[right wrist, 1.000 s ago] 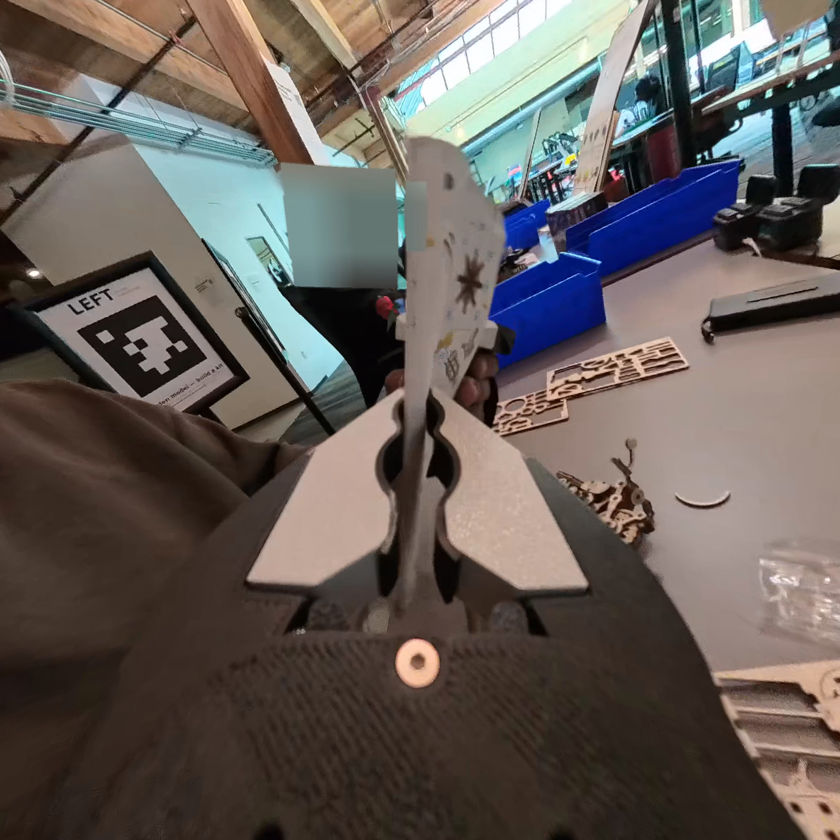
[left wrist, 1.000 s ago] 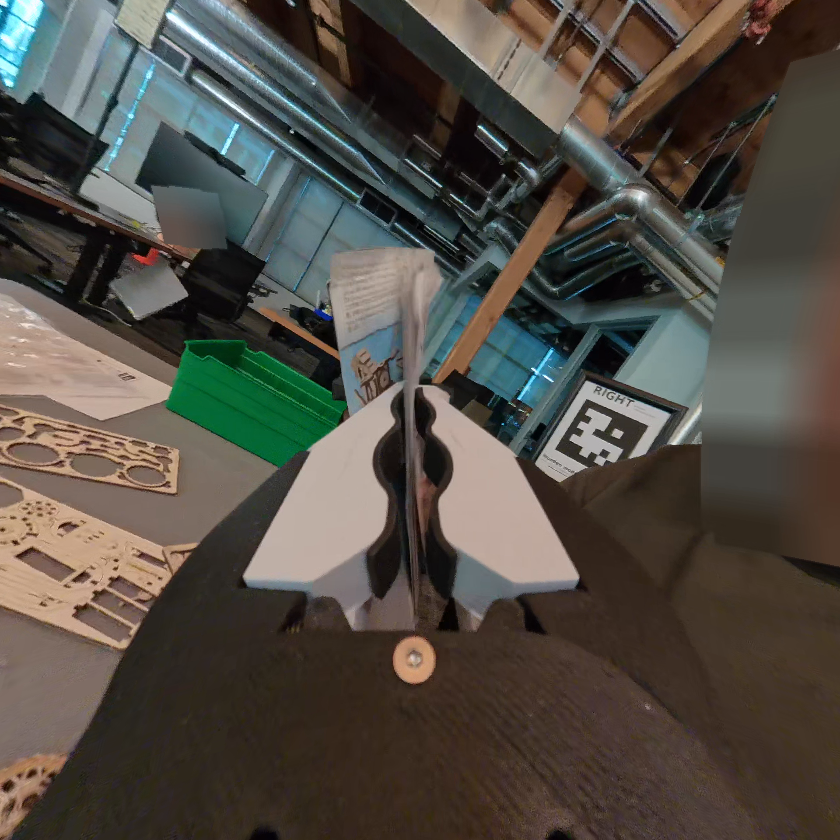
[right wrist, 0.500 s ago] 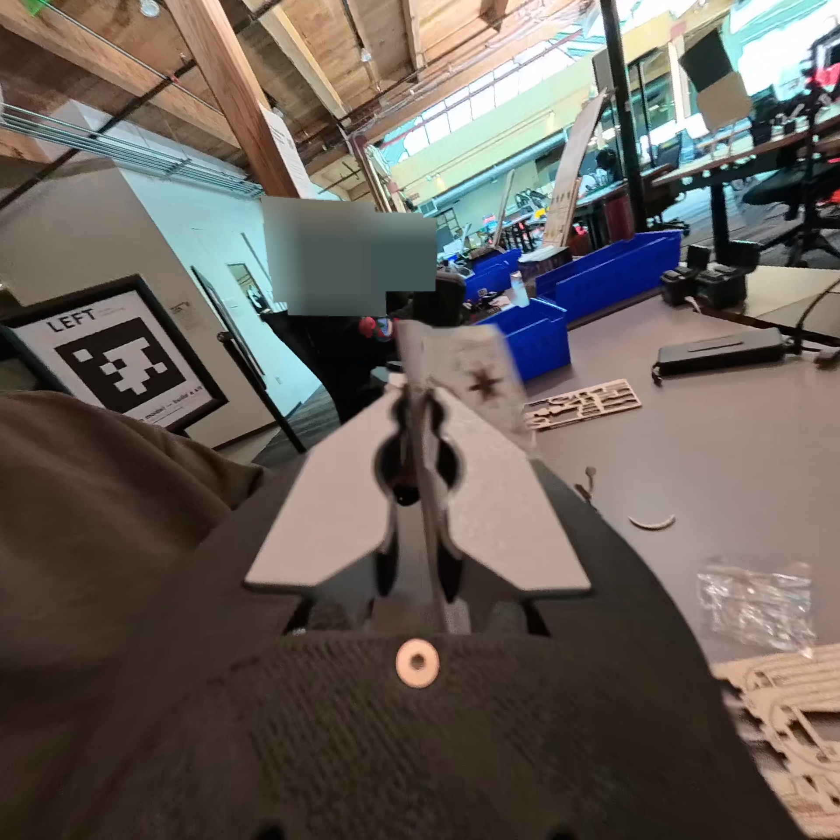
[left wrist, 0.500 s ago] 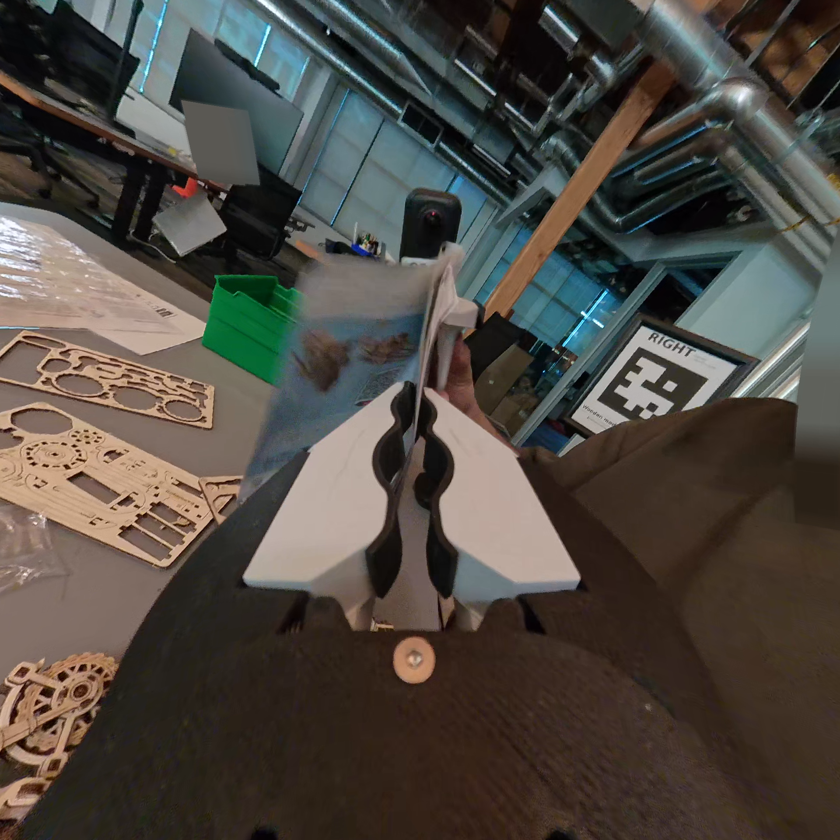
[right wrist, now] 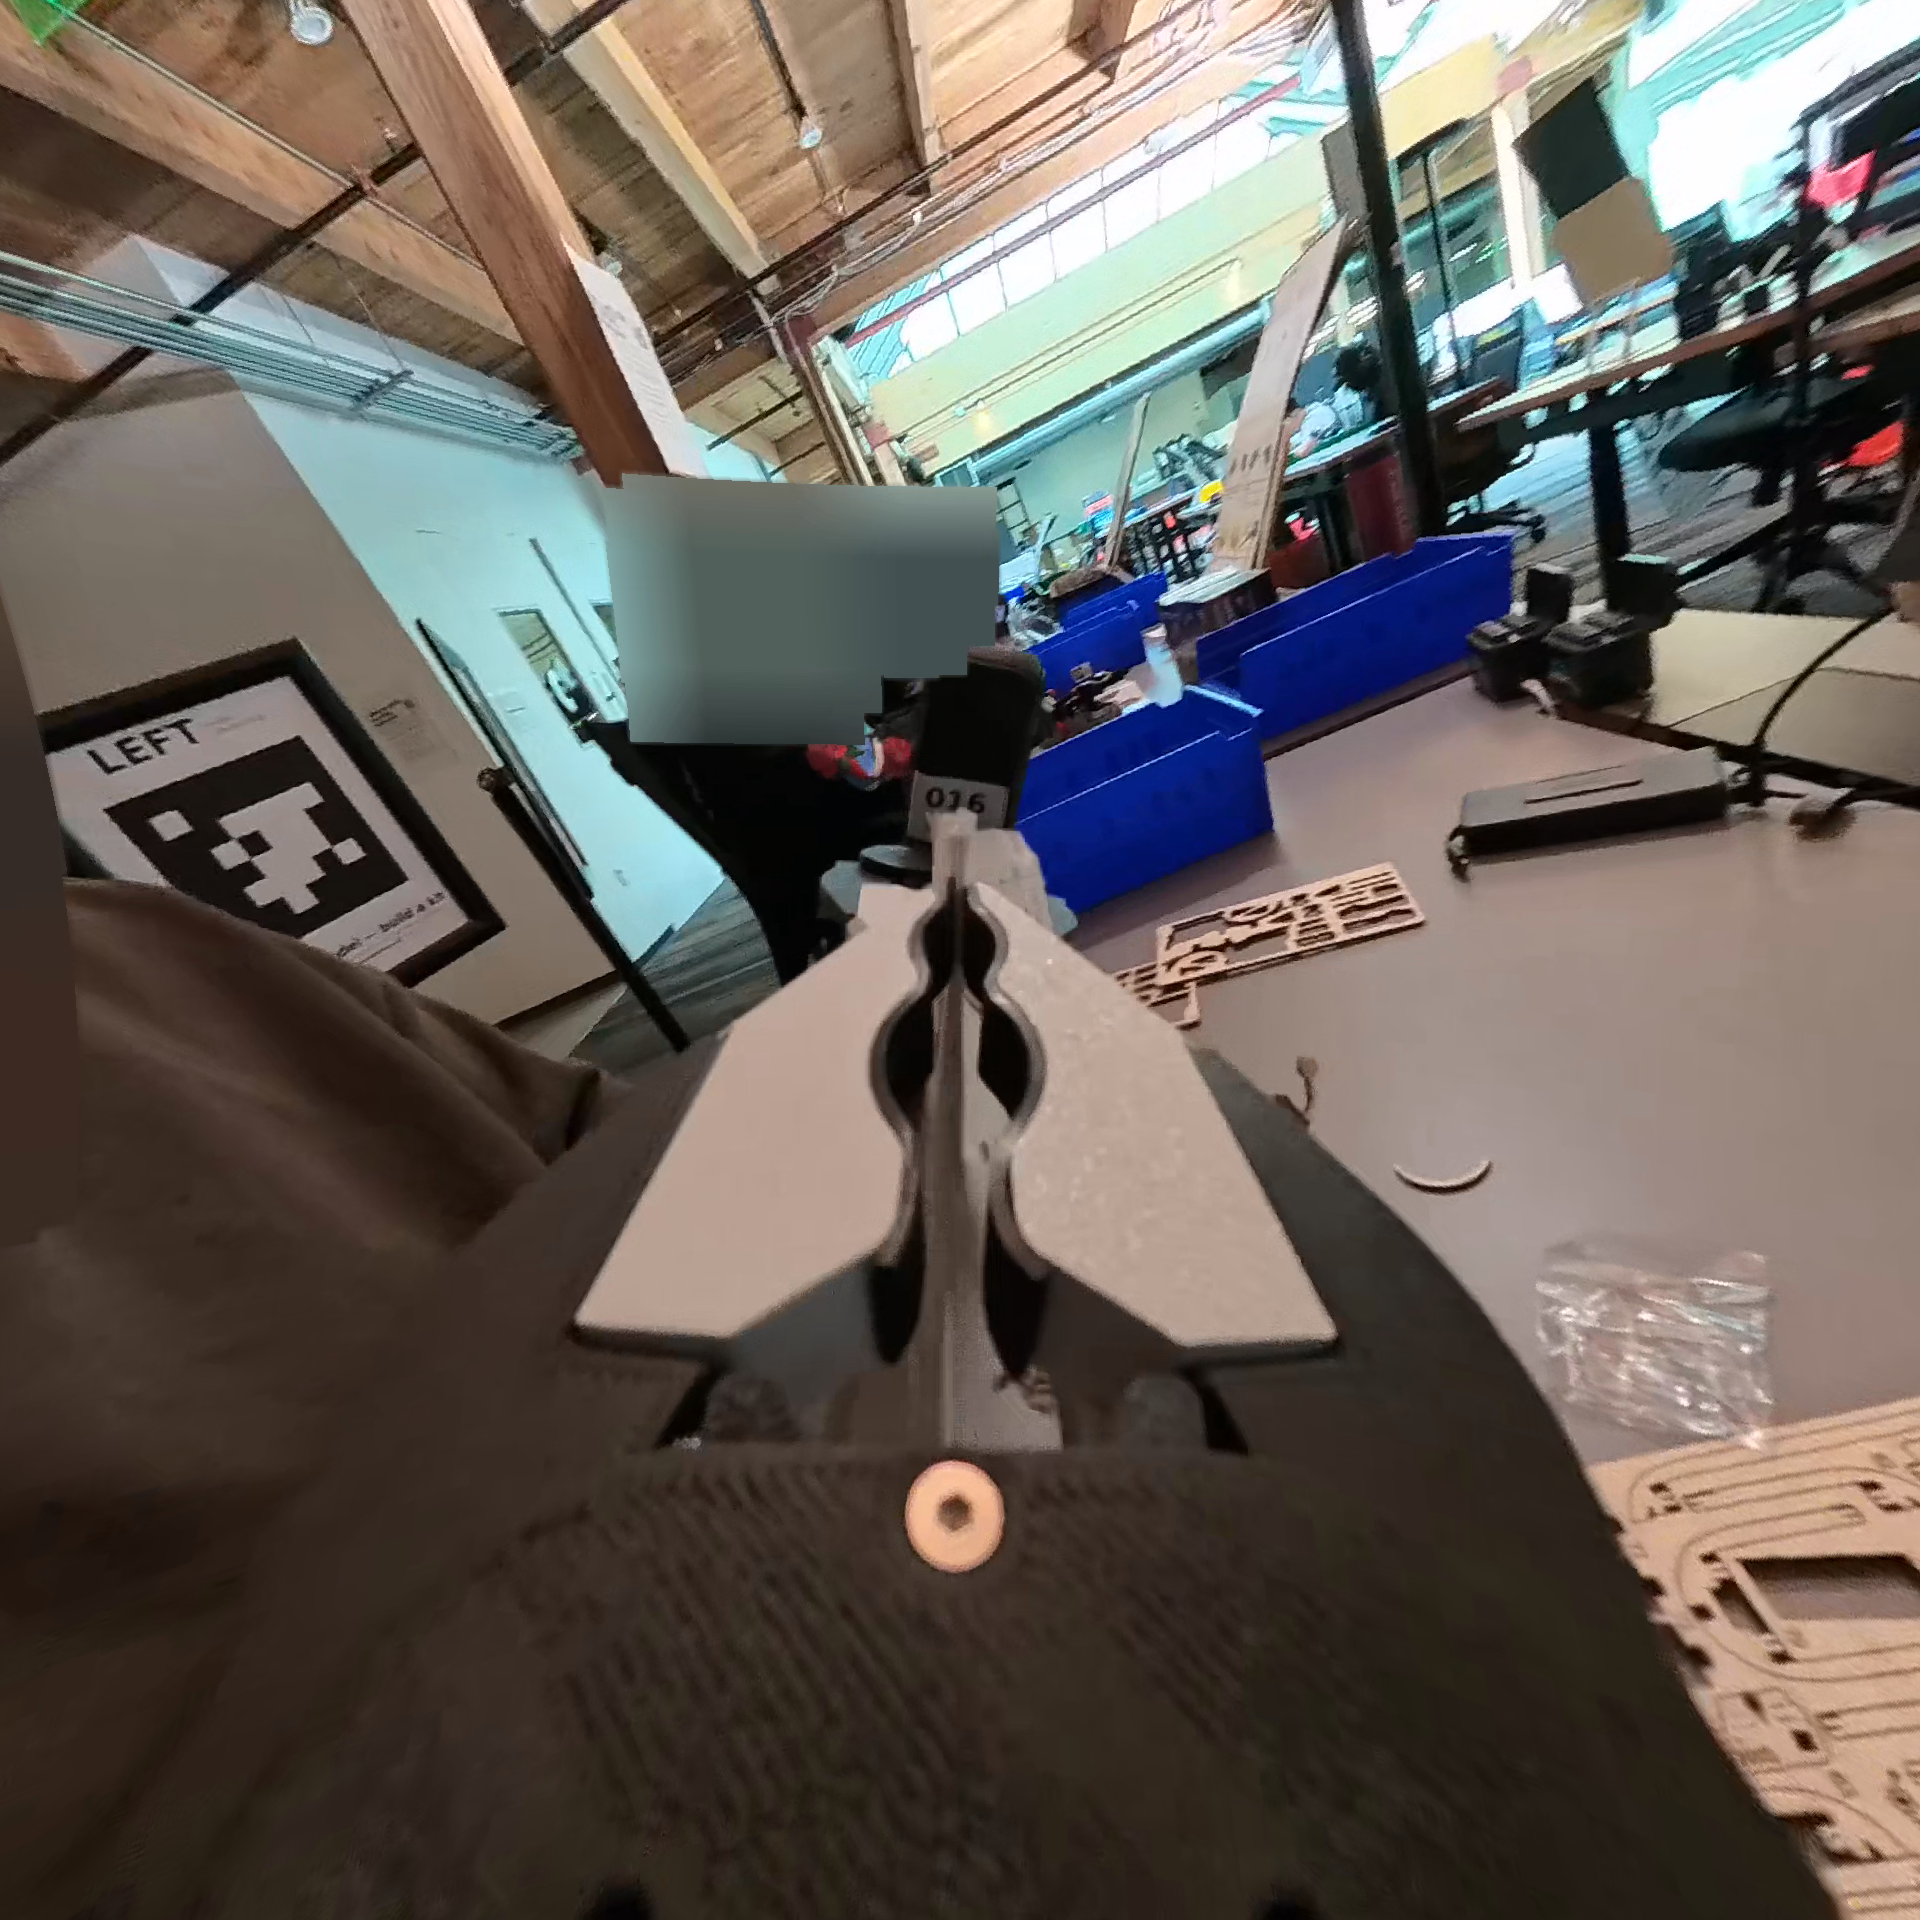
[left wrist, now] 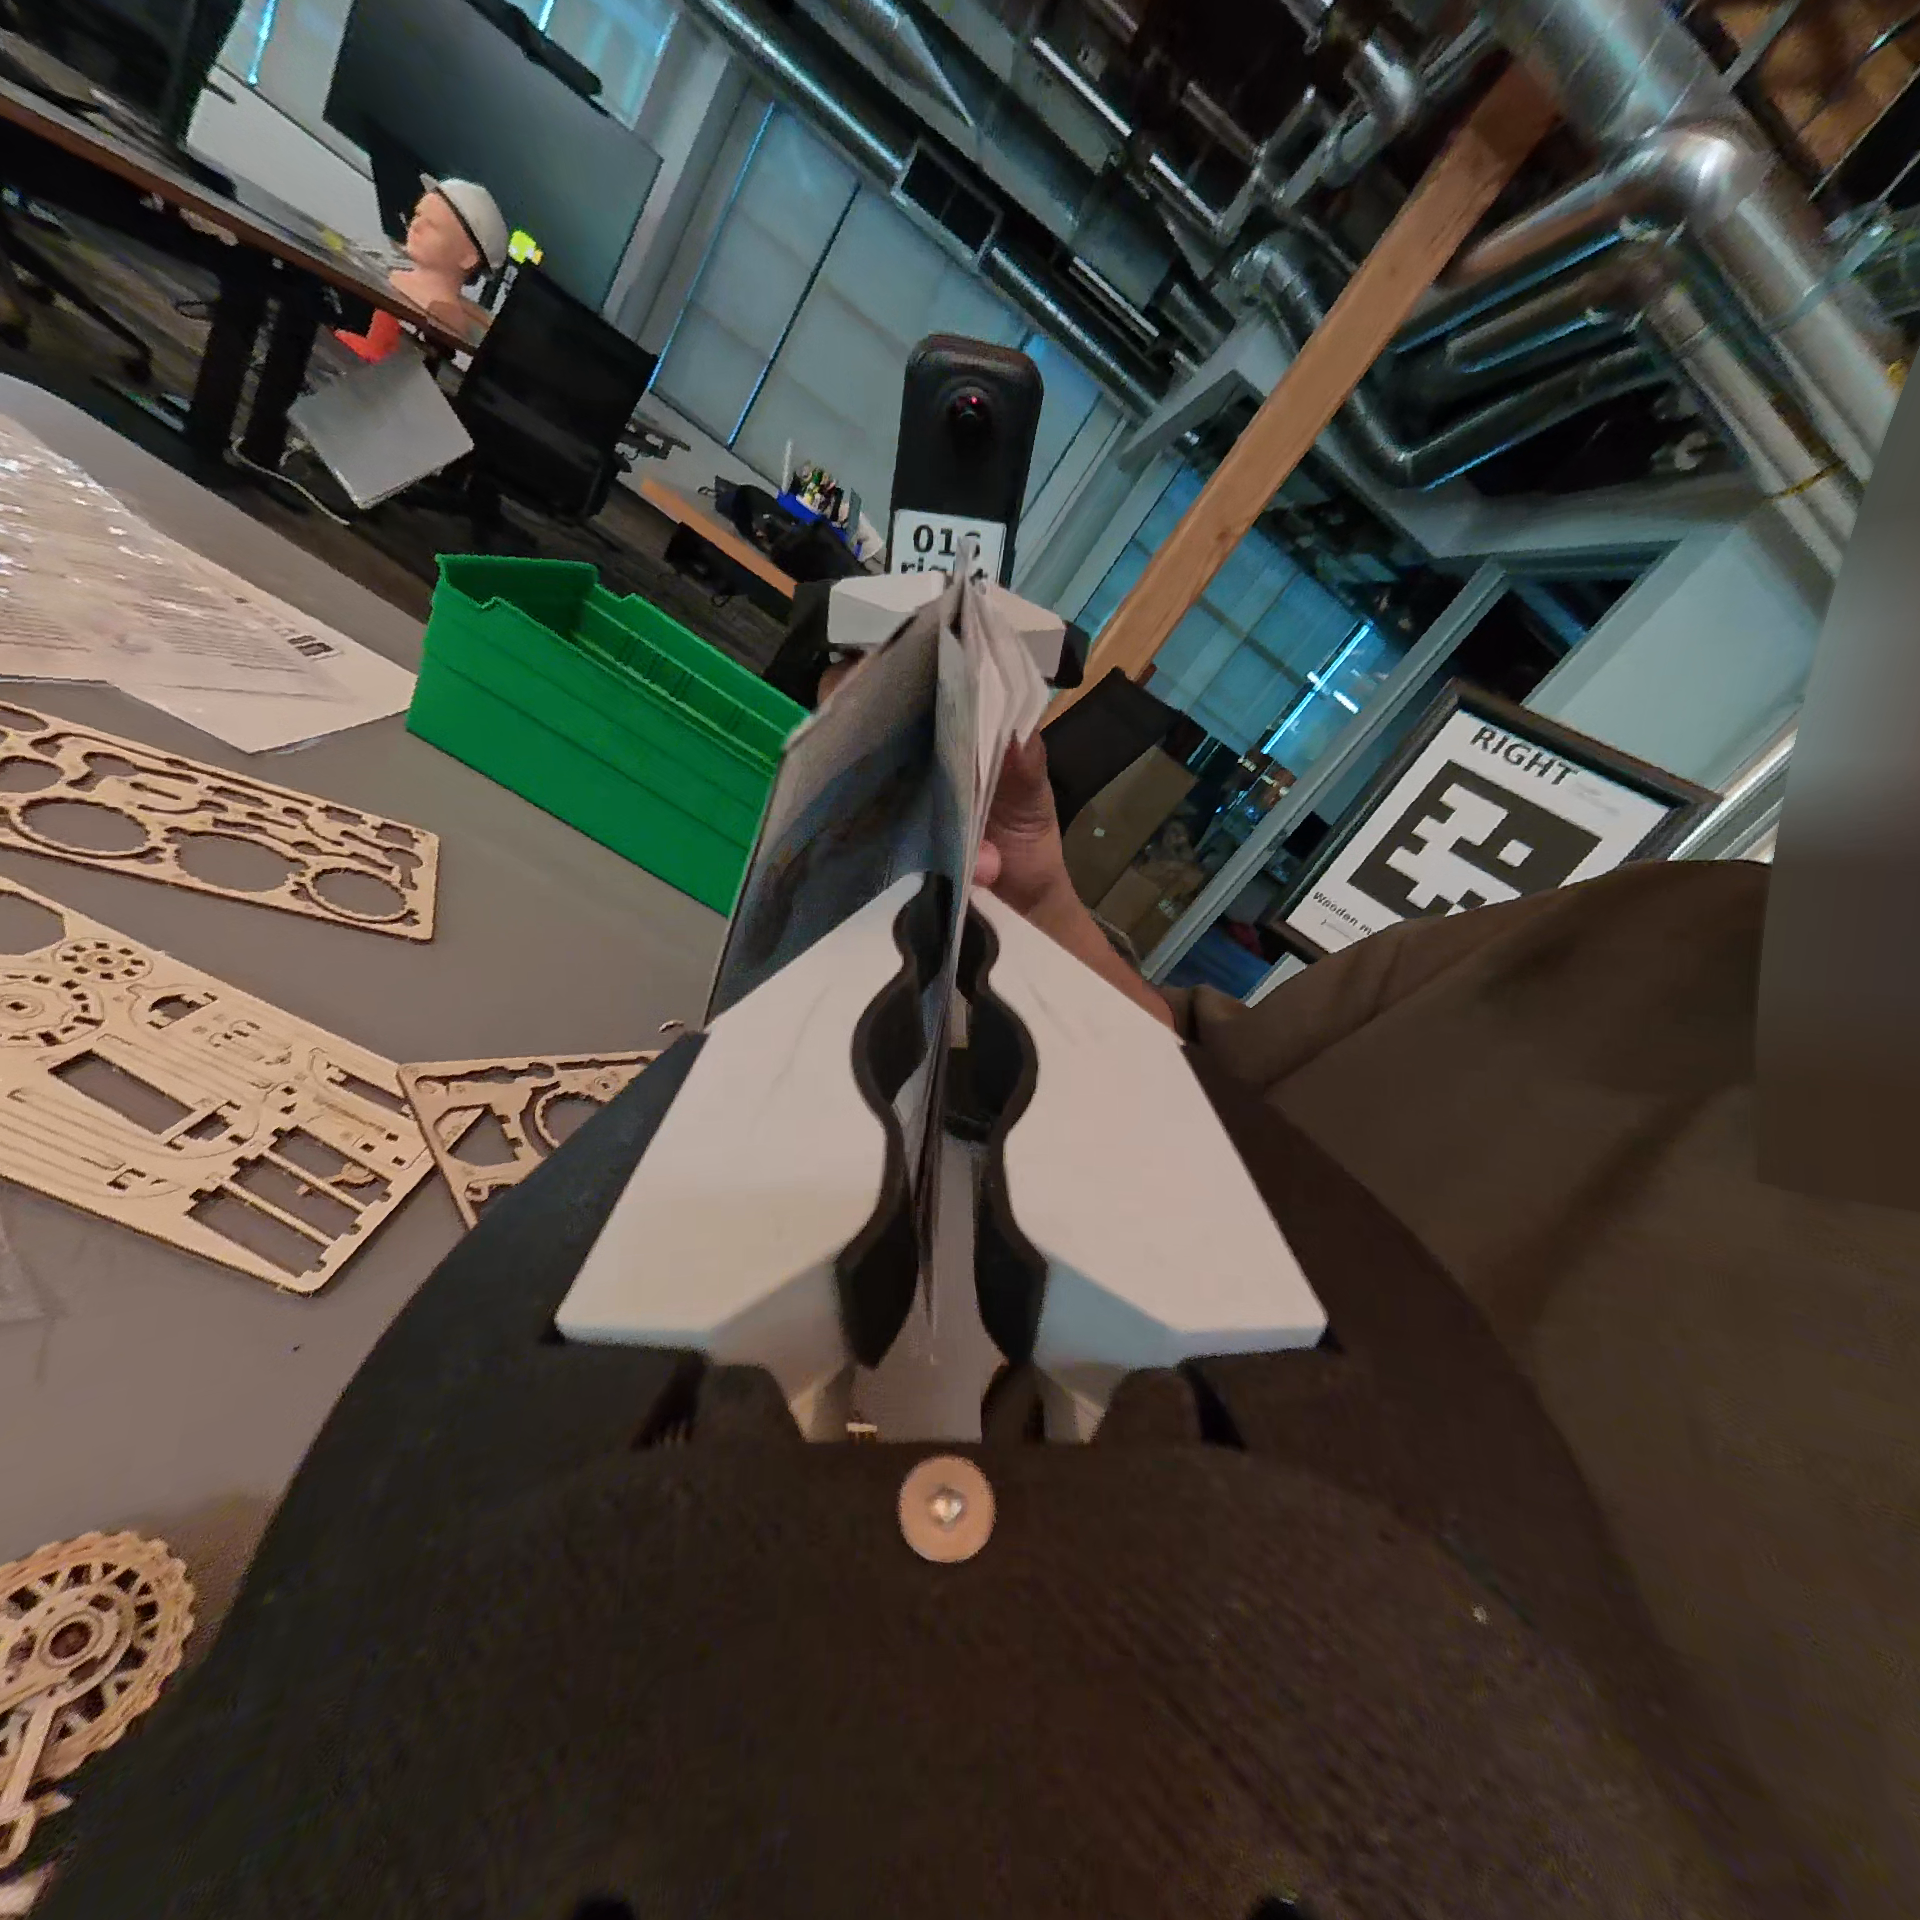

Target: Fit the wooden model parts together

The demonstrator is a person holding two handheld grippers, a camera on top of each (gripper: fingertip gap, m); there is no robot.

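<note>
My left gripper [left wrist: 951, 899] is shut on a paper booklet [left wrist: 862, 800] that stands up edge-on between its fingers. My right gripper [right wrist: 954, 904] is shut on the same booklet [right wrist: 948, 1143], seen as a thin edge. The two grippers face each other, and the right one also shows in the left wrist view [left wrist: 940, 618] at the booklet's far end. Laser-cut wooden sheets [left wrist: 208, 831] [left wrist: 156, 1101] lie flat on the grey table [left wrist: 540, 935] at my left. A partly built wooden gear assembly [left wrist: 73, 1662] sits at the lower left. More wooden sheets [right wrist: 1288, 925] [right wrist: 1787, 1621] lie on the right.
A green bin [left wrist: 582, 707] and a printed sheet [left wrist: 156, 623] lie beyond the left sheets. Blue bins [right wrist: 1143, 810], a black case [right wrist: 1590, 800], a clear plastic bag [right wrist: 1652, 1340] and a small curved wood piece [right wrist: 1439, 1174] are on the right side. A person's brown sleeve [left wrist: 1507, 1143] is close by. My hands' fingertips stand some 5 cm from each other. The partly built wooden gear assembly [left wrist: 73, 1662] is about 20 cm from both grippers' fingertips.
Both grippers have tilted down toward the table with the booklet. Its pages have come together, so it now shows edge-on in the right wrist view.
</note>
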